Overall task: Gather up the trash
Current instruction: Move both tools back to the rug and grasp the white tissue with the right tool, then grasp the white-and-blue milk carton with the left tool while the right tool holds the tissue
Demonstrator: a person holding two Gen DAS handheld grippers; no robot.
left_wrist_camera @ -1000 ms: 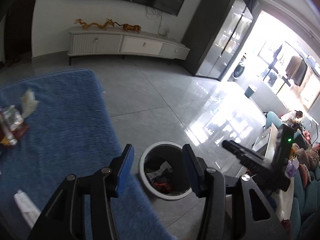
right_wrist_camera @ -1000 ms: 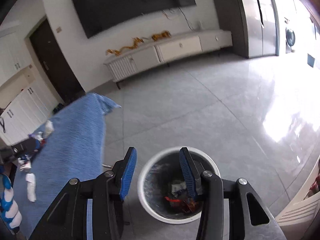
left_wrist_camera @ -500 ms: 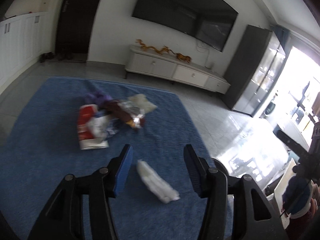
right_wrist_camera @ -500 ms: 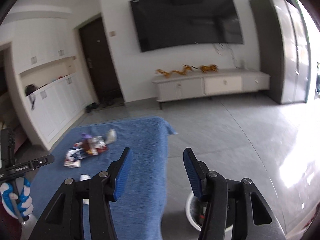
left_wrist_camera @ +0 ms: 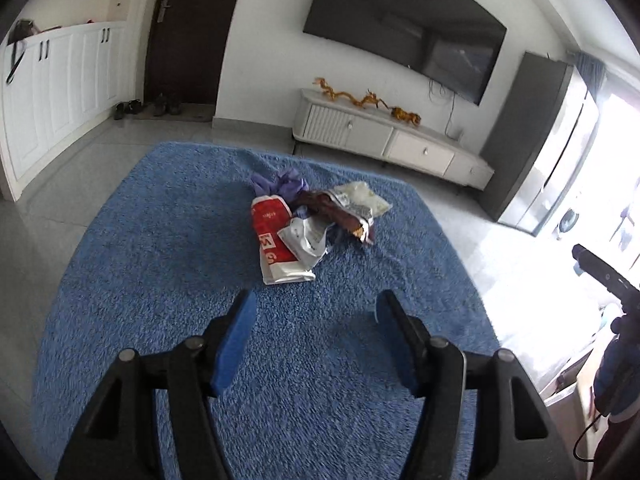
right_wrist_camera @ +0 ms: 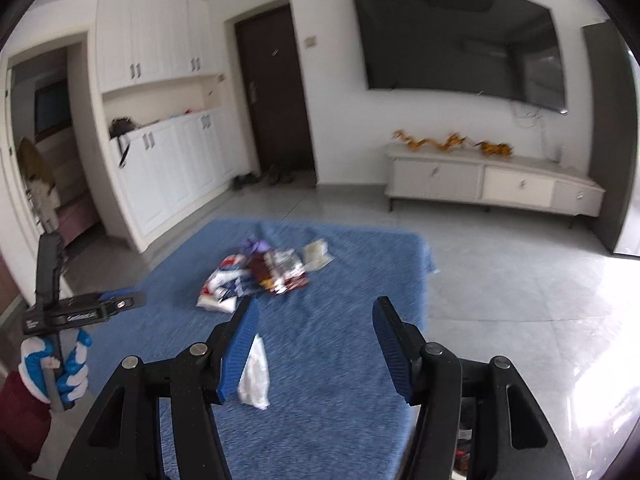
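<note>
Hovering over a blue rug (left_wrist_camera: 168,264), the left hand-held gripper (left_wrist_camera: 314,312) is opening its empty jaws in the left wrist view, with a heap of wrappers (left_wrist_camera: 316,216) at twelve o'clock, well beyond the pads. From the right wrist view, the right hand-held gripper (right_wrist_camera: 316,320) likewise spreads its jaws with nothing between them, a crumpled white tissue (right_wrist_camera: 255,376) lying on the rug just beside its left pad at seven o'clock, the heap further off at eleven o'clock, and a gloved hand (right_wrist_camera: 56,364) at nine o'clock.
</note>
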